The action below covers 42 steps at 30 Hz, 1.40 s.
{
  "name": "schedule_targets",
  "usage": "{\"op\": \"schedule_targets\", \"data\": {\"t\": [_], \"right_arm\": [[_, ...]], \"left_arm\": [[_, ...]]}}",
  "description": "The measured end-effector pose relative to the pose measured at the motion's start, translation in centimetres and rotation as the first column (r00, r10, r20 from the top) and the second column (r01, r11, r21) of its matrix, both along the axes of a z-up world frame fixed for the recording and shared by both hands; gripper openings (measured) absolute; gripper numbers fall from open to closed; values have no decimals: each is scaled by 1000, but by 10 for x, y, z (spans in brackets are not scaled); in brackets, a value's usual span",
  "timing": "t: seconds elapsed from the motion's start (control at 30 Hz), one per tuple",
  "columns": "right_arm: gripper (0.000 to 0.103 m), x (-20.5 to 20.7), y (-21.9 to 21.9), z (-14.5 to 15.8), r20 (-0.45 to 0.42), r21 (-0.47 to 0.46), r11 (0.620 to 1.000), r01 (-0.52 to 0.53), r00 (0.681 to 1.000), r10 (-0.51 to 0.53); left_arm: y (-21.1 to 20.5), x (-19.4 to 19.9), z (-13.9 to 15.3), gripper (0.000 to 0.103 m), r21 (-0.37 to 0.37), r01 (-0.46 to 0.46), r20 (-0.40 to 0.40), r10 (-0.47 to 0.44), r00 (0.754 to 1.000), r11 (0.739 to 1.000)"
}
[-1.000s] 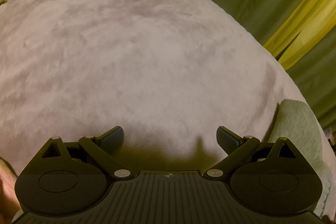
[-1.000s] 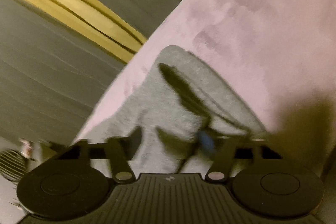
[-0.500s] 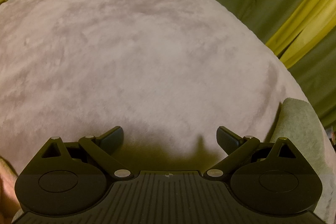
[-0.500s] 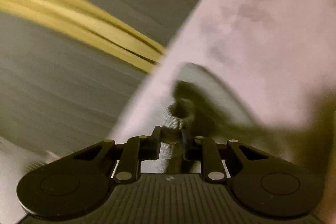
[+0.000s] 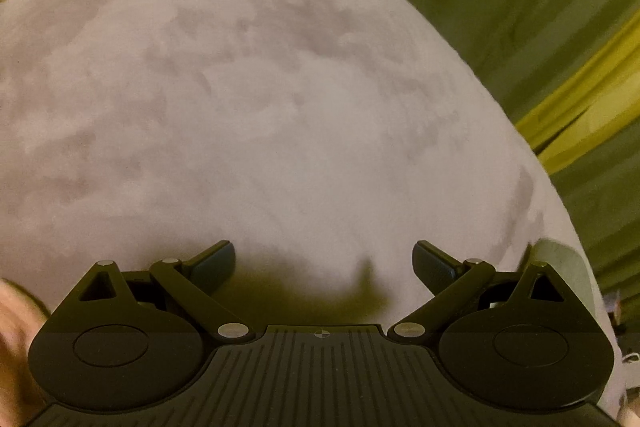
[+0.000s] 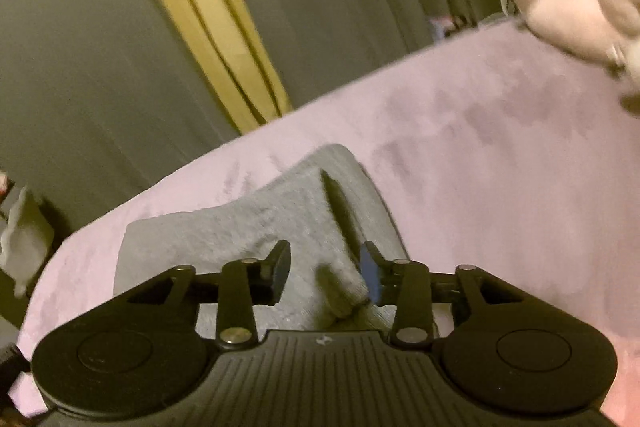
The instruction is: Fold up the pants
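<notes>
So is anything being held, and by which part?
Nothing. The right gripper: jaws have just been opening, grey pants loose between them. The left gripper: open, empty.

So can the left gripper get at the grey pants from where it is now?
Probably yes. The left gripper is open over bare pink blanket, and the grey pants lie at the blanket's right edge with nothing showing between, though most of them is hidden behind the gripper.
</notes>
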State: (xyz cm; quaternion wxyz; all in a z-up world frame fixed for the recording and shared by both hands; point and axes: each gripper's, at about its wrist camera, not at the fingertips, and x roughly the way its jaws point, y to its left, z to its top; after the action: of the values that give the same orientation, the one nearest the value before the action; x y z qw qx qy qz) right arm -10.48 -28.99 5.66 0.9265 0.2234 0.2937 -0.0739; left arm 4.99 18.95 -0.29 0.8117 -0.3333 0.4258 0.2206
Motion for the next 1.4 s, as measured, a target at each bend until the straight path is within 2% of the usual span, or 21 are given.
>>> {"op": "schedule_targets", "data": {"t": [0.03, 0.1, 0.17, 0.23, 0.3, 0.37, 0.4, 0.43, 0.47, 0.5, 0.57, 0.6, 0.63, 0.67, 0.77, 0.83, 0.93, 1.07, 1.1, 1.4], "right_arm": [[60, 5, 3, -4, 3, -22, 1000, -12, 1000, 12], [72, 14, 8, -18, -34, -81, 996, -37, 999, 34], [73, 27, 11, -38, -157, -117, 992, -56, 987, 37], [91, 30, 6, -55, -212, -71, 996, -55, 976, 39], [99, 31, -5, -60, -236, -9, 1000, -14, 972, 12], [99, 34, -14, -62, -248, 39, 999, -1, 969, 11], [99, 35, -15, -62, -250, 39, 999, -5, 968, 14], [99, 36, -14, -62, -251, 30, 999, -10, 968, 17], [99, 36, -14, -62, -254, 20, 1000, -15, 967, 19], [99, 36, -15, -62, -257, 14, 1000, -19, 966, 22], [99, 37, -15, -62, -256, 11, 999, -31, 966, 33], [99, 39, -17, -64, -253, 13, 999, -40, 967, 42], [99, 40, -17, -66, -248, 15, 999, -49, 967, 51], [99, 42, -18, -68, -244, 19, 998, -57, 968, 60], [99, 47, -22, -73, -240, 40, 997, -69, 968, 77], [99, 50, -25, -76, -238, 52, 995, -80, 967, 91], [99, 53, -28, -80, -240, 72, 994, -86, 966, 101], [99, 57, -36, -86, -234, 128, 988, -88, 965, 116], [99, 58, -39, -88, -231, 145, 986, -87, 966, 119], [99, 73, -50, -96, -193, 218, 968, -121, 967, 164]], "left_arm": [[5, -1, 7, 100, 31, -8, -3, 9, 1000, 999], [21, -4, 25, 100, 128, -25, -9, 27, 1000, 991], [36, -8, 43, 100, 267, -47, -39, 59, 997, 963], [46, -12, 57, 100, 423, -53, -76, 94, 993, 904], [50, -17, 68, 100, 563, -37, -101, 114, 988, 825], [45, -19, 71, 100, 629, 7, -128, 95, 987, 777], [39, -19, 69, 100, 642, 54, -147, 53, 988, 765], [33, -17, 67, 100, 631, 110, -165, -5, 986, 768], [25, -14, 63, 100, 589, 189, -185, -96, 978, 786], [16, -9, 59, 100, 517, 273, -185, -205, 961, 811], [-5, -2, 50, 100, 377, 384, -121, -366, 923, 843], [-16, 2, 47, 100, 335, 422, -89, -417, 904, 843], [-30, 7, 43, 100, 302, 469, -62, -473, 879, 830], [-47, 14, 38, 100, 285, 523, -55, -531, 846, 804], [-99, 38, 20, 100, 257, 664, -88, -667, 740, 702], [-124, 54, 6, 100, 235, 701, -106, -699, 707, 673], [-149, 76, -13, 100, 188, 724, -122, -716, 688, 664], [-167, 95, -38, 100, 105, 778, -132, -766, 629, 620], [-170, 99, -41, 100, 94, 770, -128, -760, 638, 631], [-171, 134, -55, 103, 19, 799, -48, -798, 601, 600]]}}
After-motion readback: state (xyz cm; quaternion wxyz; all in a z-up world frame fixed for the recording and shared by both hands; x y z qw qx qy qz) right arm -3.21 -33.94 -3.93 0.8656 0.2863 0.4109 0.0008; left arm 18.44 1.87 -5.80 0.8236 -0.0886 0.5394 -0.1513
